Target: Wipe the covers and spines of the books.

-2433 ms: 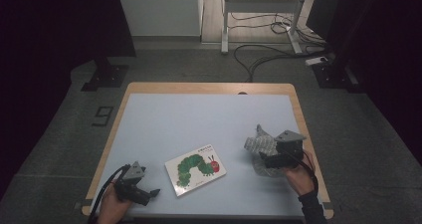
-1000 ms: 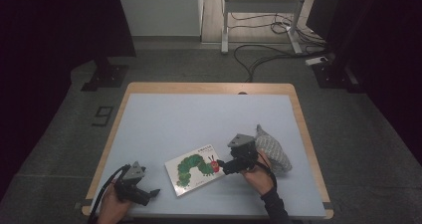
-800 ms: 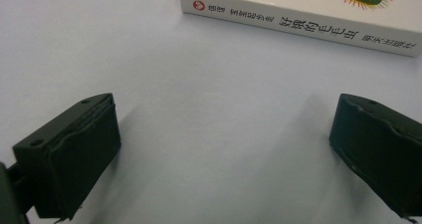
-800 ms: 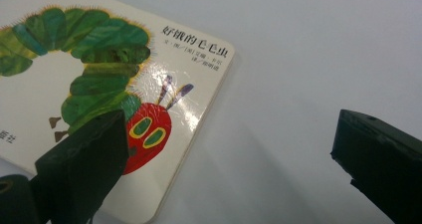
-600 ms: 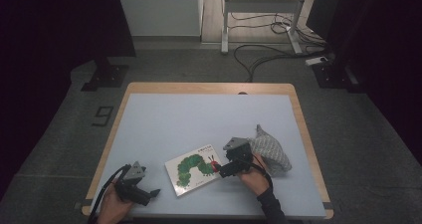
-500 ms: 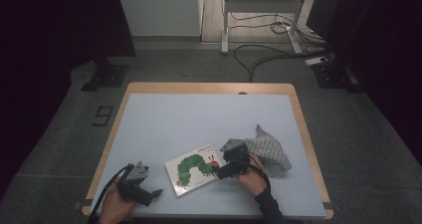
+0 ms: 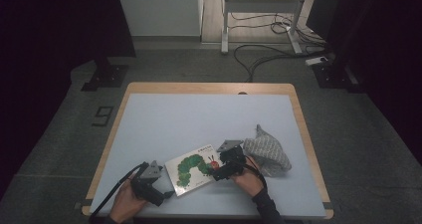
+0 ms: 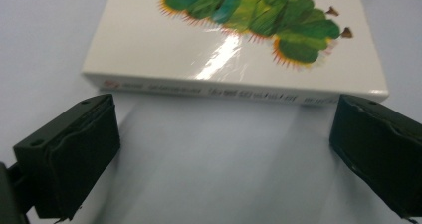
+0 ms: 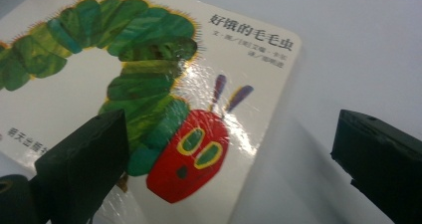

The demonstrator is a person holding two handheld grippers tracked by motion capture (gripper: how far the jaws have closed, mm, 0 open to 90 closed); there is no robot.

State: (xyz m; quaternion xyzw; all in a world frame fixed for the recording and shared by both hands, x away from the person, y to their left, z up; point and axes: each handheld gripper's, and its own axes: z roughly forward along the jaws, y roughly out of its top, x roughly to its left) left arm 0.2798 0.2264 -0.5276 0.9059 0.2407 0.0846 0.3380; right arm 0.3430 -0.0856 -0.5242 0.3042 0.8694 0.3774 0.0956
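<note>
Near front edge of bench [image 7: 149, 129], book [image 7: 195, 168] flat. Both hand-held grippers gape: left [image 8: 224, 149] before spine, right [image 9: 224, 169] over caterpillar-head corner. Risk: glossy cover slips from jaws; flat book hard to lift; cloth [image 7: 266, 152] beside may snag.

My table [image 7: 164, 119] and its load.
A caterpillar picture book [image 7: 195, 168] lay flat at six o'clock, a grey knitted cloth [image 7: 266, 152] at four.

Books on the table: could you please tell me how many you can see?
1. The caterpillar book lies flat near the table's front edge, between the left tool and the right tool. Something may be hidden under the grey cloth beside it.
</note>
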